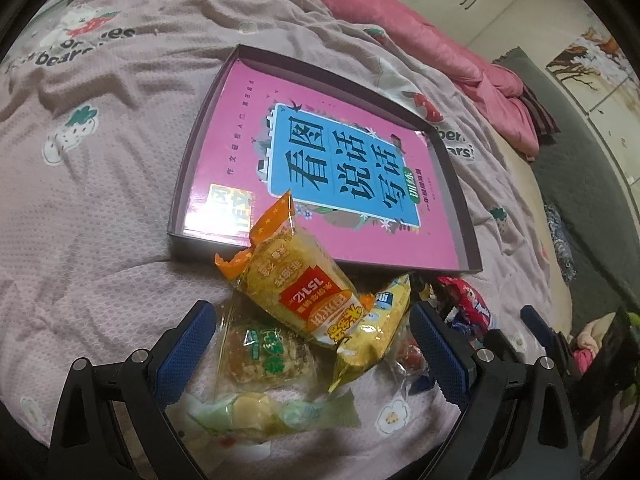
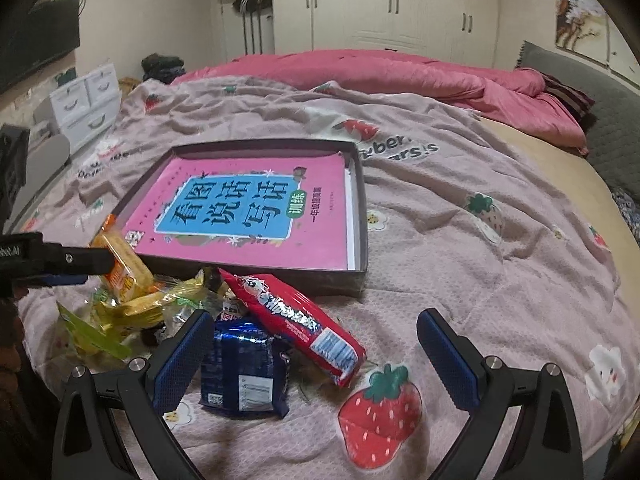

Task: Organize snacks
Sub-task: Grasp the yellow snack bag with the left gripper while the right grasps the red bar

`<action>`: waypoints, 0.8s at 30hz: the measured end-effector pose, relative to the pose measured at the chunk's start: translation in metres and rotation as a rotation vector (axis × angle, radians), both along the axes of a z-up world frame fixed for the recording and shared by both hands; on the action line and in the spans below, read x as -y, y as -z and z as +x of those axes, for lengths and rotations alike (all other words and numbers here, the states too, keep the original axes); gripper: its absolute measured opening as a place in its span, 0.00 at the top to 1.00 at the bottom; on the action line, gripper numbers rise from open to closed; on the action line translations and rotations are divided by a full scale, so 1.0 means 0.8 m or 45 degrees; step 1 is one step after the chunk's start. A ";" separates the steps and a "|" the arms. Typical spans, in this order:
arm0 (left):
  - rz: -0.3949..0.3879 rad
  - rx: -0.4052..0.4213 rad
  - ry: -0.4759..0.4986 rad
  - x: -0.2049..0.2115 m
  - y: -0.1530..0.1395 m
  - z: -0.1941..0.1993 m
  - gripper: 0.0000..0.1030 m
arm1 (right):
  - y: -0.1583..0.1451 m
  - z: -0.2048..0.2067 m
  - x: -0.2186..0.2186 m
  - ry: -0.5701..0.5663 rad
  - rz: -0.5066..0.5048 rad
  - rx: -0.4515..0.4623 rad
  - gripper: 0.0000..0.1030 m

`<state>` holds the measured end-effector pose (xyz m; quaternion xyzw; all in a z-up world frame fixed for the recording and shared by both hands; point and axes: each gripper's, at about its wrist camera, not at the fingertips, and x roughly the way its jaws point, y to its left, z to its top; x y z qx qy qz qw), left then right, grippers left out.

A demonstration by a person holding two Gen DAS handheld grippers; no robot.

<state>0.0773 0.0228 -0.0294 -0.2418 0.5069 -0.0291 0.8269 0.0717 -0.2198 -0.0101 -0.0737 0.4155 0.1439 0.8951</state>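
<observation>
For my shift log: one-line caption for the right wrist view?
Open right gripper over red snack pack and blue packet, beside the book-lined tray.

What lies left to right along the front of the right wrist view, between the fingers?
Left finger → blue packet → red packet → strawberry print → right finger.

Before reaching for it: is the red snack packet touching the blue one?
Touching. In the right wrist view the red snack packet leans across the top edge of the blue snack packet, with no gap between them.
</observation>
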 end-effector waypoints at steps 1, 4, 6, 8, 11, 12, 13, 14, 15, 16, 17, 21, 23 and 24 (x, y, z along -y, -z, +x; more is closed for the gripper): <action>0.003 -0.004 -0.004 0.000 0.001 0.002 0.05 | 0.003 0.004 -0.002 -0.014 -0.013 -0.005 0.01; -0.007 -0.011 -0.007 0.002 0.004 0.006 0.05 | 0.010 0.014 -0.006 -0.036 -0.054 -0.020 0.01; -0.009 -0.016 -0.008 0.003 0.006 0.009 0.05 | 0.016 0.023 -0.009 -0.052 -0.095 -0.028 0.01; 0.006 -0.027 -0.019 0.004 0.009 0.011 0.05 | 0.023 0.029 -0.011 -0.077 -0.103 -0.057 0.01; 0.004 -0.038 -0.022 0.006 0.012 0.015 0.06 | 0.029 0.035 -0.014 -0.095 -0.113 -0.070 0.04; 0.004 -0.042 -0.024 0.006 0.014 0.016 0.06 | 0.030 0.036 -0.015 -0.103 -0.115 -0.069 0.06; 0.003 -0.046 -0.031 0.005 0.015 0.015 0.06 | 0.031 0.038 -0.016 -0.113 -0.116 -0.073 0.07; -0.003 -0.047 -0.036 0.005 0.016 0.016 0.07 | 0.035 0.041 -0.017 -0.128 -0.116 -0.089 0.13; -0.008 -0.050 -0.041 0.004 0.017 0.017 0.09 | 0.037 0.043 -0.019 -0.139 -0.116 -0.101 0.22; -0.011 -0.054 -0.050 0.003 0.018 0.018 0.11 | 0.039 0.045 -0.021 -0.152 -0.115 -0.112 0.25; -0.015 -0.056 -0.059 0.002 0.018 0.019 0.12 | 0.040 0.046 -0.022 -0.167 -0.113 -0.115 0.30; -0.033 -0.057 -0.090 -0.001 0.020 0.021 0.14 | 0.040 0.044 -0.030 -0.228 -0.123 -0.097 0.58; -0.035 -0.063 -0.105 -0.002 0.021 0.022 0.25 | 0.039 0.042 -0.031 -0.239 -0.122 -0.091 0.63; -0.030 -0.068 -0.115 -0.003 0.021 0.023 0.30 | 0.038 0.041 -0.030 -0.238 -0.122 -0.086 0.67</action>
